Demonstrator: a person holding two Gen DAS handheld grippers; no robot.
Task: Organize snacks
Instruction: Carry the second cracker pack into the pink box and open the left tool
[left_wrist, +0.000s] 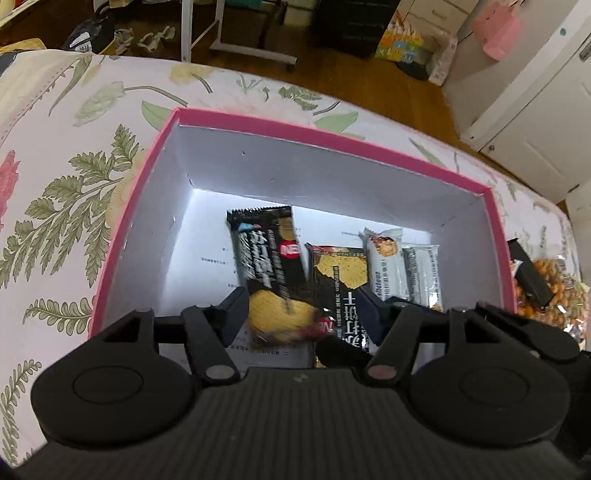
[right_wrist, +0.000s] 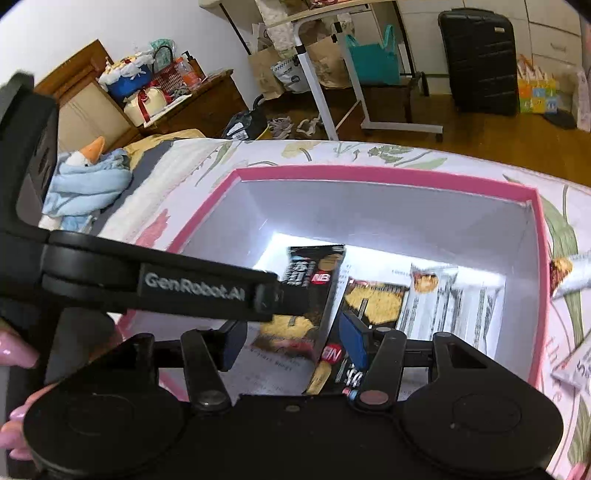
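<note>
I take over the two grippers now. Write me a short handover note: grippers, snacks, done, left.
Left gripper: open above the pink box, with a black cracker packet loose between its fingers.
Right gripper: open over the box, gripping nothing that I can see.
Done: a second black packet and white packets are in the box.
Left: an orange snack bag and a stray white packet lie outside it.

I stand over a bed spread with a white quilt printed in green ferns and pink flowers (left_wrist: 55, 192). Beyond it lies a brown wooden floor (right_wrist: 480, 129). A white-framed rolling table (right_wrist: 354, 74) stands far across it, a black ribbed hard suitcase (right_wrist: 480, 59) to its right. Far left sits a brown wooden cabinet (right_wrist: 207, 99) against the white wall (right_wrist: 110, 22). White panelled doors (left_wrist: 535, 122) close the right.
</note>
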